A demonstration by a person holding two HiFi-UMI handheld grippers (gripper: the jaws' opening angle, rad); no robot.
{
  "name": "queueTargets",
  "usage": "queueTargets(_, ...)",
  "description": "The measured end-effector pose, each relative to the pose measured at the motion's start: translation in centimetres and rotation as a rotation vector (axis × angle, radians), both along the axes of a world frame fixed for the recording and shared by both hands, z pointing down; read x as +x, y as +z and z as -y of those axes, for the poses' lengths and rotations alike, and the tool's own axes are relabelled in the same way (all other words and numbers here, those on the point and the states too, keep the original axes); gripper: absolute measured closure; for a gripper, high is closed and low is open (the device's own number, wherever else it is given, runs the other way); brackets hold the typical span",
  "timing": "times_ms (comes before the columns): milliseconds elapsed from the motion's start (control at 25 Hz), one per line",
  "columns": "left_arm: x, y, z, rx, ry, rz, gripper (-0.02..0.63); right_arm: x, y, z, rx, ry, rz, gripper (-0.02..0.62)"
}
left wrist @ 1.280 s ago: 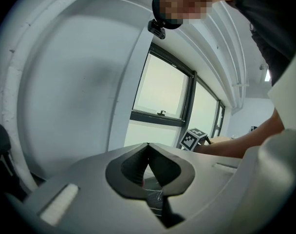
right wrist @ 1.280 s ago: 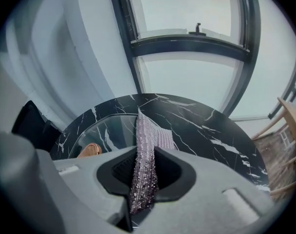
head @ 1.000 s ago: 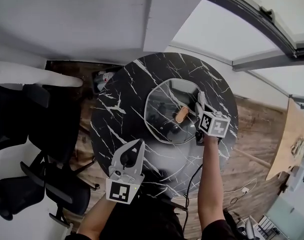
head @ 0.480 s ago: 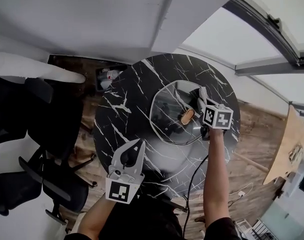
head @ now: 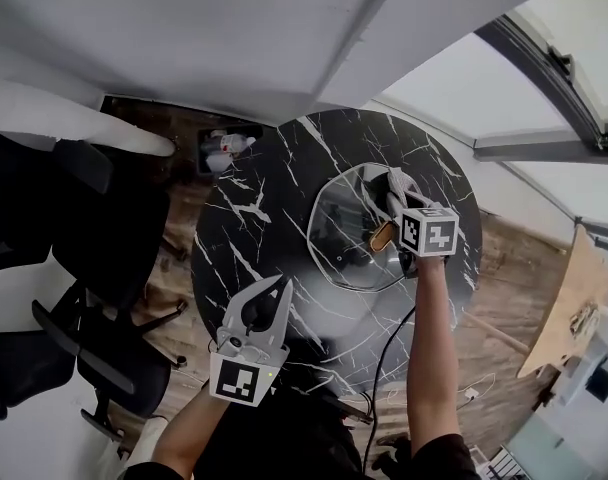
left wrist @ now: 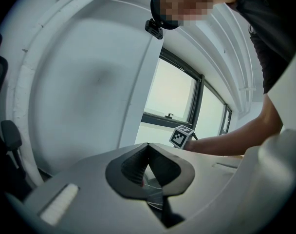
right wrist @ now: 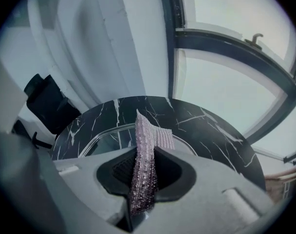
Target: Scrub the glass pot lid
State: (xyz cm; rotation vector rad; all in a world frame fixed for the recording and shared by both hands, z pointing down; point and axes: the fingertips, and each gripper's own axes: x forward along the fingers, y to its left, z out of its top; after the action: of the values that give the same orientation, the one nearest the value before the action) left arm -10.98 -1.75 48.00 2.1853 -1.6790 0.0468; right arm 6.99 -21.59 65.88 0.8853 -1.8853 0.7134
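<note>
The glass pot lid (head: 349, 236) lies flat on the round black marble table (head: 254, 228), its tan wooden knob (head: 382, 236) right of centre. My right gripper (head: 397, 190) hovers over the lid's right part, just beyond the knob, shut on a pinkish knobbly scrub cloth (right wrist: 144, 172) that sticks out past the jaws. The lid's rim (right wrist: 100, 139) shows below the cloth in the right gripper view. My left gripper (head: 275, 288) hangs above the table's near edge, away from the lid, jaws closed together with nothing between them (left wrist: 148, 148).
Black office chairs (head: 84, 228) stand left of the table. A bin with bottles (head: 224, 150) sits on the wood floor at the far left. A cable (head: 386, 353) runs off the table's near side. A light wooden tabletop (head: 569, 308) is at the right.
The right gripper with the cloth has shifted a little toward the far side over the lid, staying beside the knob. The left gripper has held its place.
</note>
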Motion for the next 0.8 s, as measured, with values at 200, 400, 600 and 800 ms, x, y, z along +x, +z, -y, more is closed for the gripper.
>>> queueTargets(200, -0.8, -0.5, 0.2, 0.02, -0.029, -0.004, 0.603, -2.9, 0.1, -0.9, 0.001, -0.14, -0.011, 0.522)
queueTargets(400, -1.2, -0.4, -0.4, 0.014, -0.04, -0.003, 0.603, -5.0, 0.3, -2.1, 0.009, -0.316, -0.064, 0.523)
queueTargets(600, -1.4, -0.3, -0.9, 0.007, -0.055, -0.009, 0.603, -6.9, 0.3, -4.0, 0.001, -0.466, -0.054, 0.523)
queueTargets(800, -1.4, -0.5, -1.1, 0.016, -0.055, -0.002, 0.603, -7.8, 0.7, -6.0, 0.038, -0.646, -0.104, 0.523)
